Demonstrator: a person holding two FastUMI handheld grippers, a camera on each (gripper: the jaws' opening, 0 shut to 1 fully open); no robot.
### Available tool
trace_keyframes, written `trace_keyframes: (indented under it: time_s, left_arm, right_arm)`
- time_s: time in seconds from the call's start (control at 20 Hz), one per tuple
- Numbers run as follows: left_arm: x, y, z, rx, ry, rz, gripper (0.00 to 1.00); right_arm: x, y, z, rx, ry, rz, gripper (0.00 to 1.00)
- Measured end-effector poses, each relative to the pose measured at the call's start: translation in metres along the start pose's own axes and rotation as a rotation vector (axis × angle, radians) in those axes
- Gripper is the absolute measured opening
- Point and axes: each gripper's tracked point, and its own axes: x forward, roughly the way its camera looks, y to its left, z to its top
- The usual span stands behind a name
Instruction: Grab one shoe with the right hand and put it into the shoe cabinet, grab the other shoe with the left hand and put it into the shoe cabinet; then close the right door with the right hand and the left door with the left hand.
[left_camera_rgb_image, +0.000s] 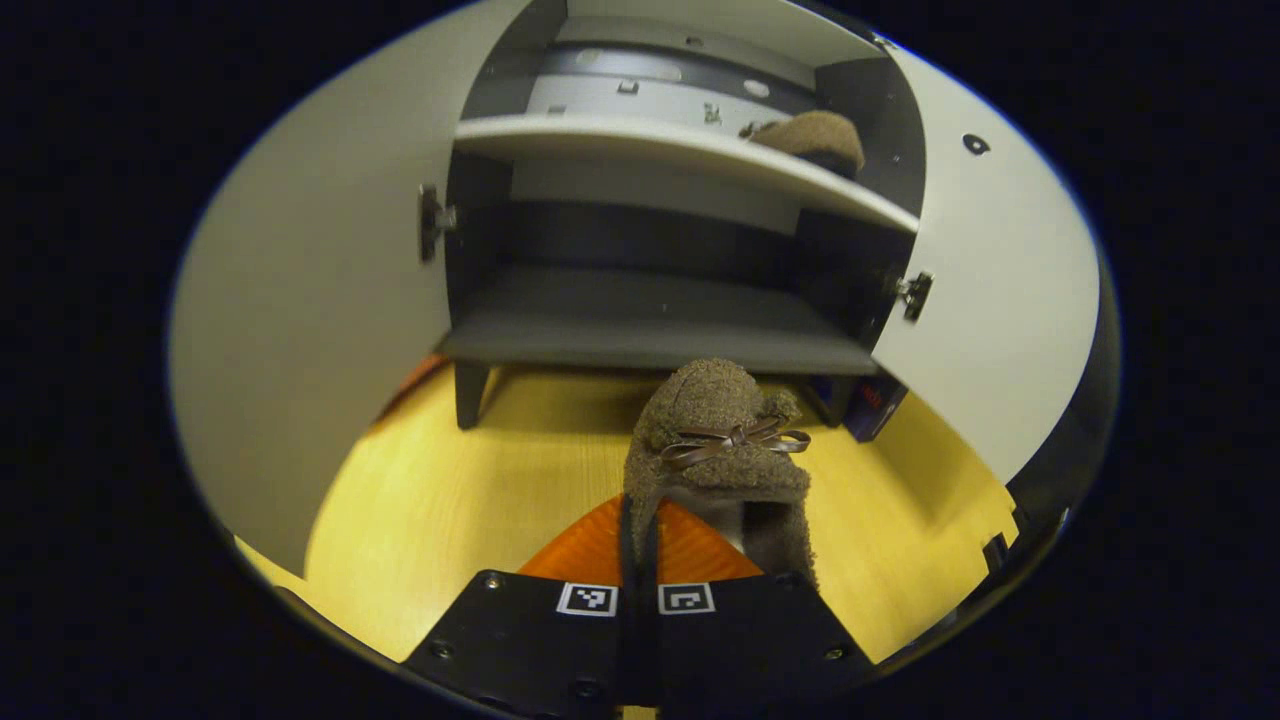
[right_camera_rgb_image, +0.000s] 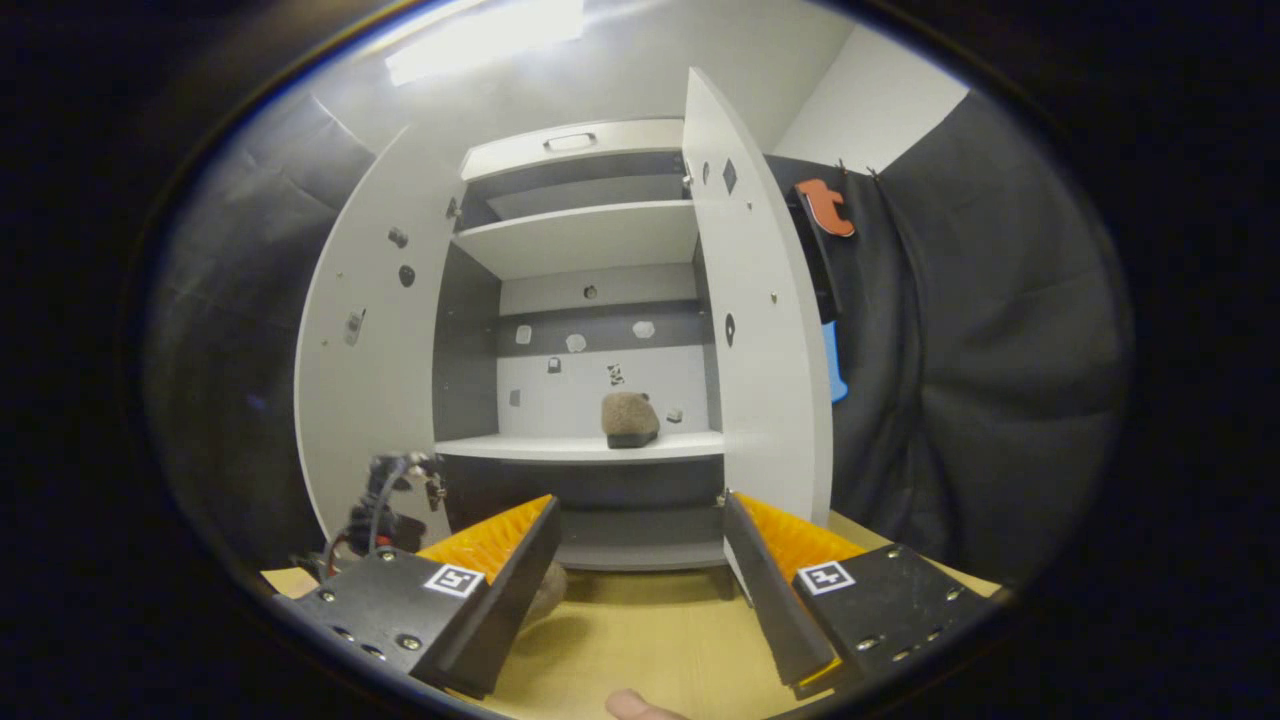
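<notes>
Brown fuzzy shoe (left_camera_rgb_image: 722, 440) before open shoe cabinet (left_camera_rgb_image: 660, 330)

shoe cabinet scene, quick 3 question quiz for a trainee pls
1. True or false: both cabinet doors are shut.
2. What does the left gripper hold?
A. a shoe
B. a door
C. nothing
3. The other shoe lies on a ____ inside the cabinet.

Key: 1 false, both stand open. 2 A. 3 shelf. The right gripper is open and holds nothing.
</notes>
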Motion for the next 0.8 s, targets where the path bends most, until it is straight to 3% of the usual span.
trace_keyframes:
  time_s: [0.15, 0.45, 0.65, 0.8]
  left_arm:
    - [-0.030, -0.010, 0.054, 0.050, -0.141, 0.008, 0.00]
    - [-0.077, -0.026, 0.153, 0.031, -0.331, -0.010, 0.00]
    - [-0.080, -0.041, 0.239, -0.031, -0.451, -0.083, 0.00]
    - [-0.061, -0.032, 0.295, -0.055, -0.497, -0.038, 0.00]
  right_arm:
    - [-0.004, -0.001, 0.004, 0.016, -0.007, 0.001, 0.98]
    - [-0.019, 0.001, 0.015, 0.004, -0.032, 0.018, 0.98]
    - [-0.030, -0.005, 0.021, 0.000, -0.054, 0.012, 0.98]
    - [-0.038, -0.008, 0.025, 0.022, -0.073, 0.017, 0.98]
